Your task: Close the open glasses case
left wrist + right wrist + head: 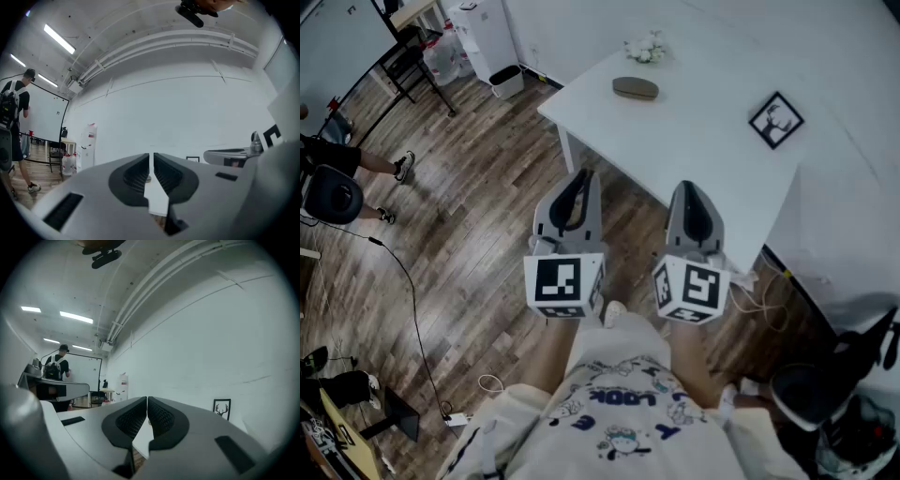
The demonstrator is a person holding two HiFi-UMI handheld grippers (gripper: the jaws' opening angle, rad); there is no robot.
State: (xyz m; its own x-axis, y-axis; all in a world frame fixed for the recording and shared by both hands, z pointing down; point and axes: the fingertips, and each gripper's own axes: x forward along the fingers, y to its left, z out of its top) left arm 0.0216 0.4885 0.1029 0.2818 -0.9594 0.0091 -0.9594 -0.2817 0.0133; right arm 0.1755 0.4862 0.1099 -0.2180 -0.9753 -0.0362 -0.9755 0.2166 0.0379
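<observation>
Head view, looking steeply down: the person stands on a wood plank floor (478, 187) at the near corner of a white table (703, 150), holding both tools level and side by side, short of the table edge. The left gripper (579, 174) and the right gripper (690, 186) point toward the table, each carrying its marker cube (564, 284) at the rear. The glasses case (635, 88), a brown oval, lies flat on the far part of the table, well apart from both grippers and touched by neither; at this distance it cannot be told whether its lid is up or down. Just beyond the case, near the far table edge, is a small bunch of white flowers (645, 49). A framed deer picture (776, 120) rests on the table to the right of the case, well apart from it. Left gripper view: the jaws stand nearly together with a narrow slit between the ribbed pads, through which the white table shows; nothing is held. Right gripper view: the pads meet along their length, so this gripper is closed and empty. A person with a backpack (14, 117) stands at the left of the room, near a white board.
</observation>
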